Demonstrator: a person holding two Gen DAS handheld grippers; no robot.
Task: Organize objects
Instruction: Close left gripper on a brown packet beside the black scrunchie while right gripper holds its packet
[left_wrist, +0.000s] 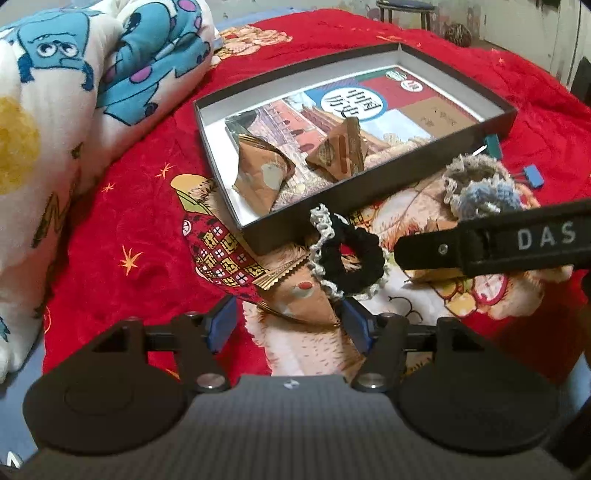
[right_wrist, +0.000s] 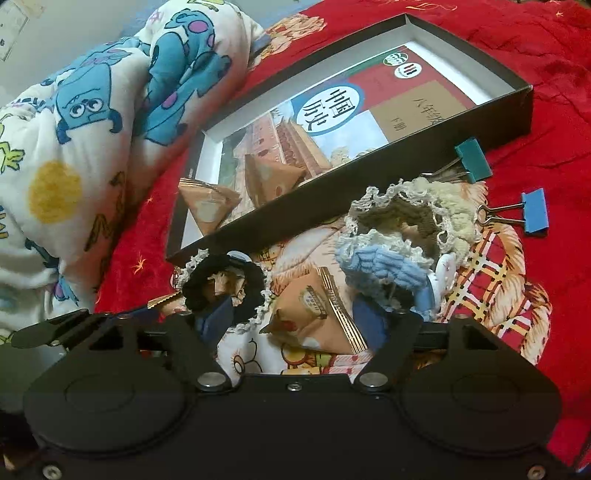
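Organizing is looking roughly half done. The dark box (left_wrist: 369, 173), lying on the bed's red blanket (left_wrist: 122, 206), is already holding a book (left_wrist: 369, 107) and two triangular snack packets (left_wrist: 264, 173). Still lying outside, along the box's near edge, are a third packet (right_wrist: 317, 310), a black scrunchie (left_wrist: 351, 258), a blue and a beige scrunchie (right_wrist: 391, 269), and two binder clips (right_wrist: 535, 214). The left tongs (left_wrist: 288, 325) are spreading wide around the loose packet, gripping nothing. The right tongs (right_wrist: 295, 317) are likewise gaping and holding nothing, straddling that packet.
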